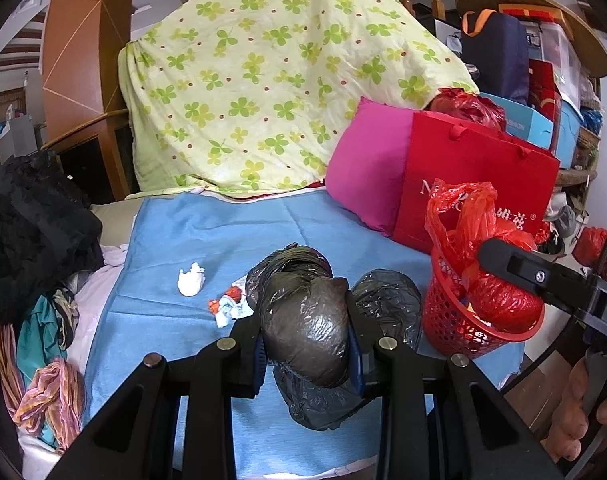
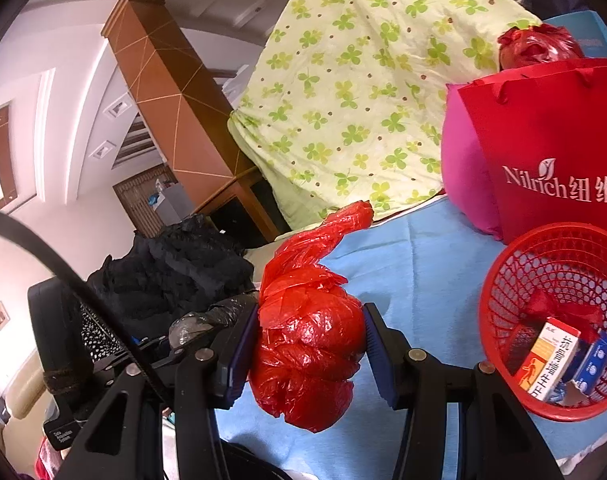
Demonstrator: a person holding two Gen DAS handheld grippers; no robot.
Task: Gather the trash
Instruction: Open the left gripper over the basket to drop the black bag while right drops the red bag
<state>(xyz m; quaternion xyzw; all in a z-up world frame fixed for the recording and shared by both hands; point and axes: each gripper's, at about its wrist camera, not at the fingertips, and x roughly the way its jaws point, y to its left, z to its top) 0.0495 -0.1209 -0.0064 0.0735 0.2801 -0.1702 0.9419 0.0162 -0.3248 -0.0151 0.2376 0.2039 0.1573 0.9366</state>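
Note:
My left gripper [image 1: 307,344] is shut on a black plastic trash bag [image 1: 307,328] and holds it over the blue cloth [image 1: 183,236]. A second black bag bulge [image 1: 387,300] lies just right of it. My right gripper [image 2: 309,348] is shut on a crumpled red plastic bag [image 2: 307,344]; in the left wrist view this bag [image 1: 503,300] hangs over the red mesh basket [image 1: 451,320]. The basket [image 2: 499,300] holds small boxes [image 2: 551,360]. A white tissue wad [image 1: 191,280] and a red-white wrapper [image 1: 227,304] lie on the cloth.
A red paper gift bag [image 1: 475,184] and pink pillow [image 1: 367,168] stand behind the basket. A clover-print quilt [image 1: 271,80] is piled at the back. Black clothing [image 1: 31,224] and mixed fabrics [image 1: 47,352] lie at left. Stacked boxes [image 1: 543,92] fill the right.

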